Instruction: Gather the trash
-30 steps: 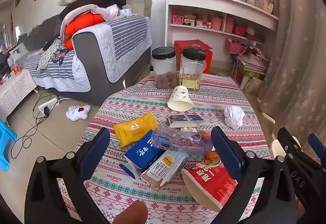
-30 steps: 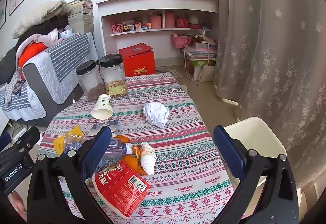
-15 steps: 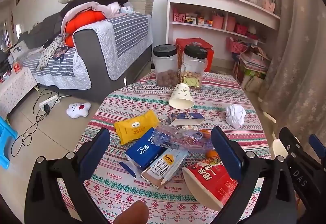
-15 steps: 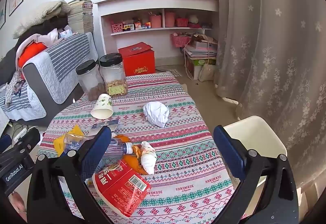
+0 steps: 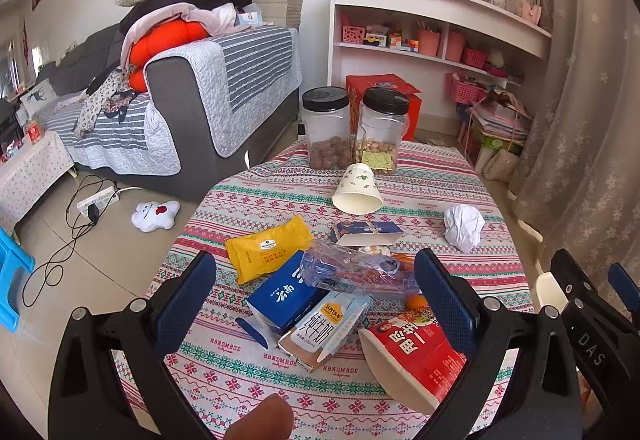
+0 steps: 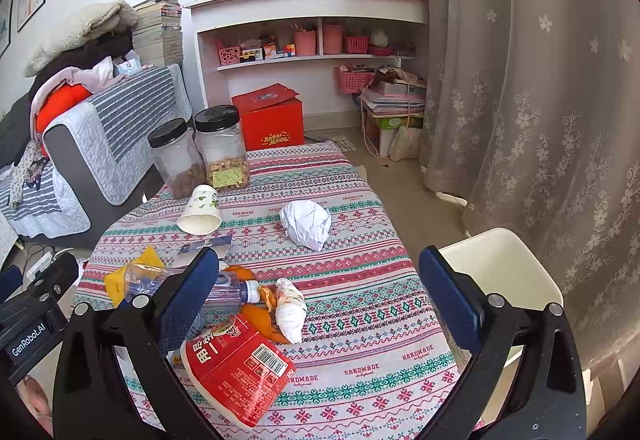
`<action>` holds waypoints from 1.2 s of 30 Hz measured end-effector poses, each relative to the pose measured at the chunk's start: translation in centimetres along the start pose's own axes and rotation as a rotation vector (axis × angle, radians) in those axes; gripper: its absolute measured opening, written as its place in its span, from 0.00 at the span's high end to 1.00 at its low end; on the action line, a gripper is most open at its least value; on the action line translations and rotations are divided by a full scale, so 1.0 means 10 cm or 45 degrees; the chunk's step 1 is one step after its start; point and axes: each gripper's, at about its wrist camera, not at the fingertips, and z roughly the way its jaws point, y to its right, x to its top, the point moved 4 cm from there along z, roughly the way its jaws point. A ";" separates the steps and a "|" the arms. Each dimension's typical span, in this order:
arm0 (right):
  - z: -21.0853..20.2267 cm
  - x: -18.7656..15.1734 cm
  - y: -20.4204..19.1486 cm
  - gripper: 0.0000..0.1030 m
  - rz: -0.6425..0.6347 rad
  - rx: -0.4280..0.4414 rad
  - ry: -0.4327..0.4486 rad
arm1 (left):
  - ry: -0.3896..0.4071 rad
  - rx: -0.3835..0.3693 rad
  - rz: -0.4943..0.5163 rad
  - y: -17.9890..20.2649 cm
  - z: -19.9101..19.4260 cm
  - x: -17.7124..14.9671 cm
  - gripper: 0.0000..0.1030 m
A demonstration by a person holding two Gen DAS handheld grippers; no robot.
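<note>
Trash lies on the patterned tablecloth (image 5: 420, 184): a red noodle cup (image 5: 412, 352) on its side, a crushed clear bottle (image 5: 352, 272), a blue carton (image 5: 288, 296), a milk carton (image 5: 324, 328), a yellow packet (image 5: 266, 248), a paper cup (image 5: 357, 192) and a crumpled white paper (image 5: 462, 226). My left gripper (image 5: 316, 300) is open and empty above the cartons. My right gripper (image 6: 320, 296) is open and empty above the red cup (image 6: 236, 364), orange peel (image 6: 260, 320) and a tissue wad (image 6: 290, 310). The crumpled paper (image 6: 306, 224) lies ahead.
Two black-lidded jars (image 5: 354, 132) stand at the table's far edge. A white bin (image 6: 504, 272) stands on the floor right of the table, by the curtain (image 6: 540, 100). A grey sofa (image 5: 192, 96) and shelves (image 5: 436, 40) lie beyond.
The left gripper has drifted slightly, so the table sits a little lower in its view. The right gripper has not visibly moved. Both stay open.
</note>
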 end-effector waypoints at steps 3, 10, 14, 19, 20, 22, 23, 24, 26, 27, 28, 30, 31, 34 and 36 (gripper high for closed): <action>0.00 0.00 0.00 0.07 -0.002 -0.001 0.002 | 0.000 0.001 0.000 0.00 0.00 0.00 0.07; 0.01 -0.01 0.00 0.07 0.001 -0.001 -0.001 | -0.003 0.001 -0.004 -0.02 0.01 0.00 0.07; 0.01 -0.01 0.00 0.07 0.000 -0.001 0.001 | -0.003 0.002 -0.004 -0.03 0.01 -0.01 0.07; 0.01 -0.01 0.00 0.07 -0.001 -0.001 0.000 | -0.003 0.002 -0.003 -0.03 0.01 -0.01 0.07; 0.01 -0.01 0.00 0.07 -0.001 0.000 -0.001 | -0.003 0.002 -0.004 -0.03 0.01 -0.01 0.07; 0.01 -0.01 0.00 0.07 0.000 -0.001 0.002 | -0.003 0.003 -0.002 -0.03 0.01 -0.01 0.07; 0.01 -0.01 0.00 0.07 0.000 -0.002 0.002 | -0.004 0.003 -0.002 -0.03 0.01 -0.01 0.07; 0.01 -0.01 0.00 0.07 0.000 -0.001 0.000 | -0.005 0.004 -0.003 -0.04 0.01 -0.01 0.07; 0.01 -0.01 0.00 0.07 0.000 -0.002 0.000 | -0.007 0.004 -0.006 -0.06 0.01 -0.02 0.07; 0.01 -0.01 0.00 0.07 0.000 -0.002 0.001 | -0.008 0.004 -0.006 -0.08 0.01 -0.03 0.07; 0.01 -0.01 0.00 0.07 0.000 -0.001 0.000 | -0.007 0.004 -0.007 -0.08 0.01 -0.03 0.07; 0.01 -0.01 0.00 0.07 0.000 -0.001 0.000 | -0.007 0.004 -0.005 -0.08 0.02 -0.03 0.07; 0.01 -0.01 0.00 0.07 0.000 -0.001 0.000 | -0.007 0.005 -0.005 -0.08 0.02 -0.03 0.07; 0.01 -0.01 0.00 0.07 -0.001 -0.002 0.000 | -0.009 0.004 -0.006 -0.09 0.02 -0.03 0.07; 0.01 -0.01 0.00 0.07 0.000 -0.002 -0.001 | -0.007 0.004 -0.006 -0.08 0.02 -0.03 0.07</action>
